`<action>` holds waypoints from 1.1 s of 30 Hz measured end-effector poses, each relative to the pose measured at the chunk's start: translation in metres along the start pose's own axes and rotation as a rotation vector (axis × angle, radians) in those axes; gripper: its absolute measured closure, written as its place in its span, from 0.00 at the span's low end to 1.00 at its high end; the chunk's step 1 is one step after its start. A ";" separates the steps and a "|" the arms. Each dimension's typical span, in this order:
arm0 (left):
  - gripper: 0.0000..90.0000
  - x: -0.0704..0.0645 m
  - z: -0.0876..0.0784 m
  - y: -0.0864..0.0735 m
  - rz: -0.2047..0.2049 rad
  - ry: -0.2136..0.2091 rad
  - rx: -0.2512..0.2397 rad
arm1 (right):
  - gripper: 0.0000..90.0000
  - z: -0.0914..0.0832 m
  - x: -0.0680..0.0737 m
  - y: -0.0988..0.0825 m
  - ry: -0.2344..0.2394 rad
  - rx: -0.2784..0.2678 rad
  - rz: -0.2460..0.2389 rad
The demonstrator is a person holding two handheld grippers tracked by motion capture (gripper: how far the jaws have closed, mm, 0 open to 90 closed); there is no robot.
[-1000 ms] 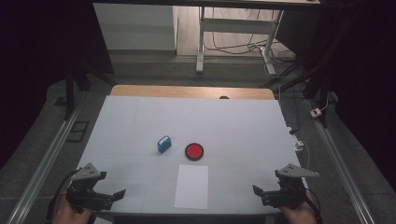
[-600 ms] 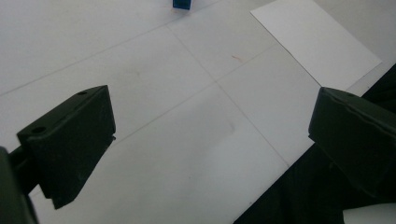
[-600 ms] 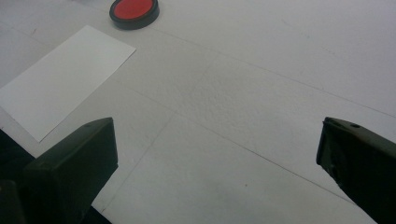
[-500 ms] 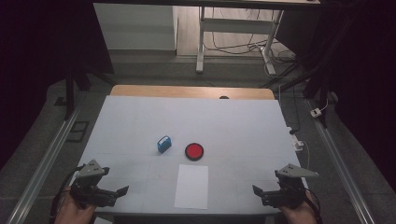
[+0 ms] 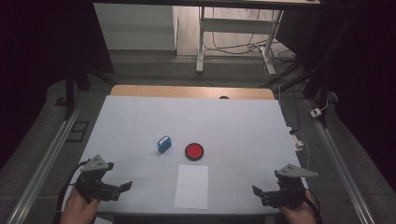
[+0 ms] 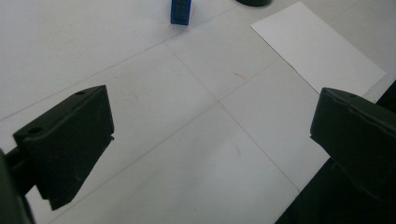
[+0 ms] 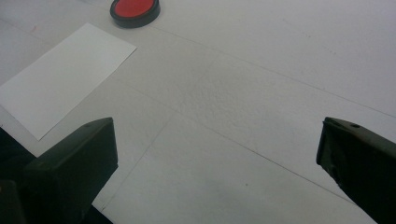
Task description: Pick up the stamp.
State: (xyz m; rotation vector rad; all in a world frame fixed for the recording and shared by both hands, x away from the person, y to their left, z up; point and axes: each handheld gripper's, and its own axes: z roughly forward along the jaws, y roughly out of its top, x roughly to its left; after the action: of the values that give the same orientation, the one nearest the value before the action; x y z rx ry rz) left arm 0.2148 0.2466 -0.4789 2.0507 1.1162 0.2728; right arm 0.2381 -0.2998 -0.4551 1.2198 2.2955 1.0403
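- We read no writing on the blue block (image 5: 163,144), red disc (image 5: 194,150) or paper sheet (image 5: 192,186).
- Our left gripper (image 5: 122,187) and right gripper (image 5: 258,192) stand wide open, empty.

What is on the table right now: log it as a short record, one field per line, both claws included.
surface: white table
blue block: left of the red disc, apart from it
red disc: in a black rim, just beyond the paper
paper sheet: flat, near the front edge
left claw: open, holds nothing, near front left
right claw: open, holds nothing, near front right
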 end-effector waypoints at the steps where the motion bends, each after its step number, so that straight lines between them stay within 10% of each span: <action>1: 0.00 0.000 0.002 0.001 0.004 -0.001 -0.004 | 0.00 0.000 0.000 0.000 0.000 0.000 0.000; 33: 0.01 0.008 0.059 0.043 0.102 -0.009 0.064 | 0.00 0.001 0.001 0.000 0.010 0.012 -0.011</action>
State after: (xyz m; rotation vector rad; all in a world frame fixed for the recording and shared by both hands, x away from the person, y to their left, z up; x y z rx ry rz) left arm 0.2767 0.2085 -0.4892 2.1672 1.0292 0.2812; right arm 0.2382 -0.2989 -0.4554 1.2074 2.3165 1.0332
